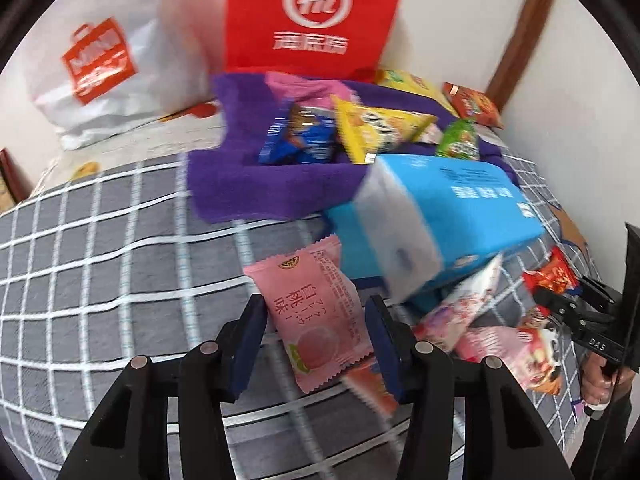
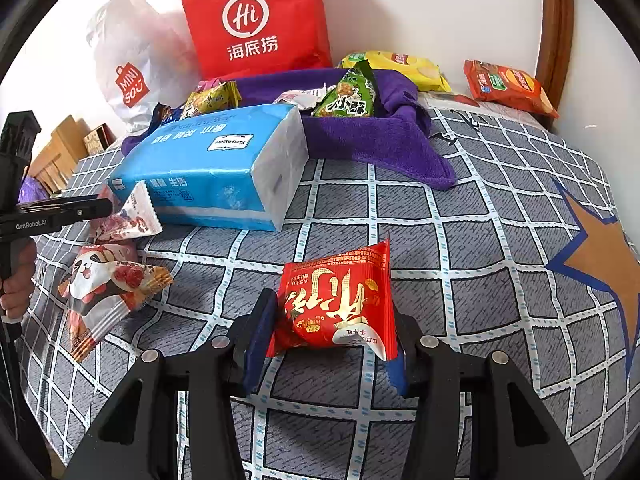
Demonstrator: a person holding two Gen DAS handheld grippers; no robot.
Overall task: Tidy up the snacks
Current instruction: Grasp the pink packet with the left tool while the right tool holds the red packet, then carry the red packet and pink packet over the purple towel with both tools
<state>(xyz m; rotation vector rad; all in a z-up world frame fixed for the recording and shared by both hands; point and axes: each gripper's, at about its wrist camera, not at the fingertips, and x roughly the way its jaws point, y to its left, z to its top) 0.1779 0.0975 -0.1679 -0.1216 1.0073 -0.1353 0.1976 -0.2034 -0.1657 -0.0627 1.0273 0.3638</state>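
A pink peach snack packet (image 1: 316, 312) stands between the blue pads of my left gripper (image 1: 316, 340), which is shut on its two side edges above the checked bedsheet. In the right wrist view my right gripper (image 2: 328, 340) is shut on a red snack packet (image 2: 340, 300), held just above the sheet. A purple cloth tray (image 1: 224, 184) (image 2: 380, 140) at the back holds several snacks: blue, yellow and green packets. More pink and panda-print packets (image 2: 104, 284) lie loose on the sheet between the two grippers.
A blue tissue pack (image 1: 440, 208) (image 2: 208, 168) lies in front of the tray. A red paper bag (image 1: 316, 16) and a white plastic bag (image 1: 104, 64) stand against the wall. A yellow chips bag (image 2: 400, 68) and an orange packet (image 2: 508, 84) lie behind the tray.
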